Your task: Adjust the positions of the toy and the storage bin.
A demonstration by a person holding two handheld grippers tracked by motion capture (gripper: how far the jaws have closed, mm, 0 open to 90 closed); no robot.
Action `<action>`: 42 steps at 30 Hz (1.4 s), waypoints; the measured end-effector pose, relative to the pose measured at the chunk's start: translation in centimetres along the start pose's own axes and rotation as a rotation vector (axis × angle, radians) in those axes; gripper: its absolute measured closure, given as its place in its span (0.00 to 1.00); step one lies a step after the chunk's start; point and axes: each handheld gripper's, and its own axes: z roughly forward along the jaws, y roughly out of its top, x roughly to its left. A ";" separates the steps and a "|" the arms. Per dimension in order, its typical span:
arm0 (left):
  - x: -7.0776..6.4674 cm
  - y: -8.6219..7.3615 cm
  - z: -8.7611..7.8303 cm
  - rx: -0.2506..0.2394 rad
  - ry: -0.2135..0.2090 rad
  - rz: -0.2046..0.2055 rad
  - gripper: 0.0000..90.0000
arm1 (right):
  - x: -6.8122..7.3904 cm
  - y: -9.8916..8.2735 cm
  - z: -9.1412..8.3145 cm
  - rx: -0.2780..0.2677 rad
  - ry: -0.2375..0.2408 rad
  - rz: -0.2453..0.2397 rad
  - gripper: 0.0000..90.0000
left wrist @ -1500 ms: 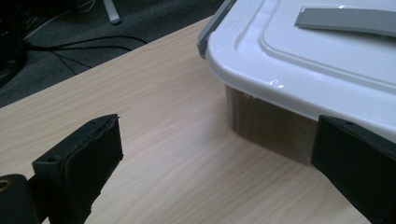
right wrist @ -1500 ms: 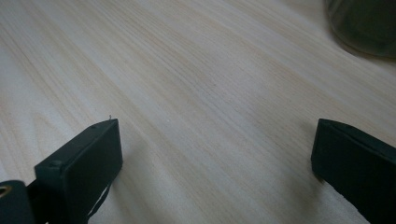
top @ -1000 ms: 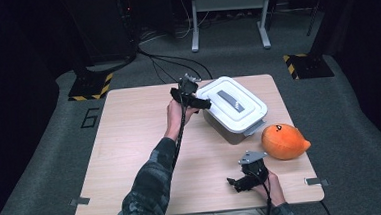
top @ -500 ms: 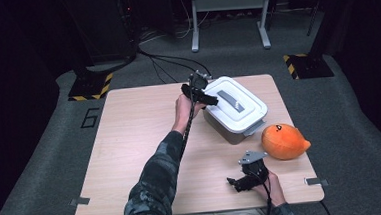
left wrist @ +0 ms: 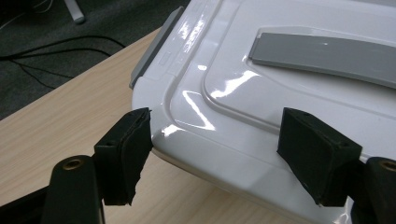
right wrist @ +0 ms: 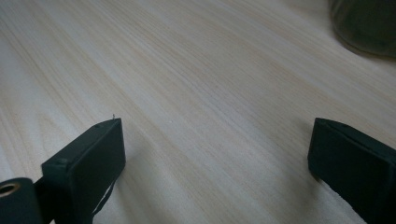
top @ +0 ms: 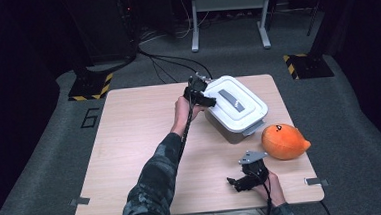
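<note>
Between the left tongs [left wrist: 215, 154]: box lid corner [left wrist: 196, 121].

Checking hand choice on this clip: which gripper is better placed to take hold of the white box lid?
Left. The left gripper already straddles a corner of the white lid, its jaws just closing, not yet pressing. The right gripper rests open on the table, nearer the orange plush.

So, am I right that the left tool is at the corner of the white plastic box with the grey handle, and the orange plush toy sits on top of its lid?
Not quite. The left tool is at the corner of the white plastic box with the grey handle, but the orange plush toy lies on the light wooden table beside it, as the high view shows.
</note>
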 end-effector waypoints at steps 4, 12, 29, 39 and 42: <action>0.1 -0.4 -0.4 0.003 -0.012 -0.009 0.29 | 0.0 0.0 0.0 0.001 -0.002 0.000 0.04; -0.5 -1.0 -1.2 0.008 0.009 0.031 0.30 | 0.0 0.0 0.0 0.000 -0.005 -0.003 0.04; -0.7 -2.7 -3.3 0.016 -0.001 0.065 0.30 | 0.0 0.0 0.0 0.001 -0.003 -0.002 0.04; -1.0 -3.7 -4.4 0.016 -0.004 0.086 0.30 | 0.0 0.0 0.0 0.000 -0.004 0.000 0.04; -0.9 -3.9 -4.7 0.022 -0.009 0.094 0.30 | 0.0 0.0 0.0 0.001 -0.004 0.000 0.04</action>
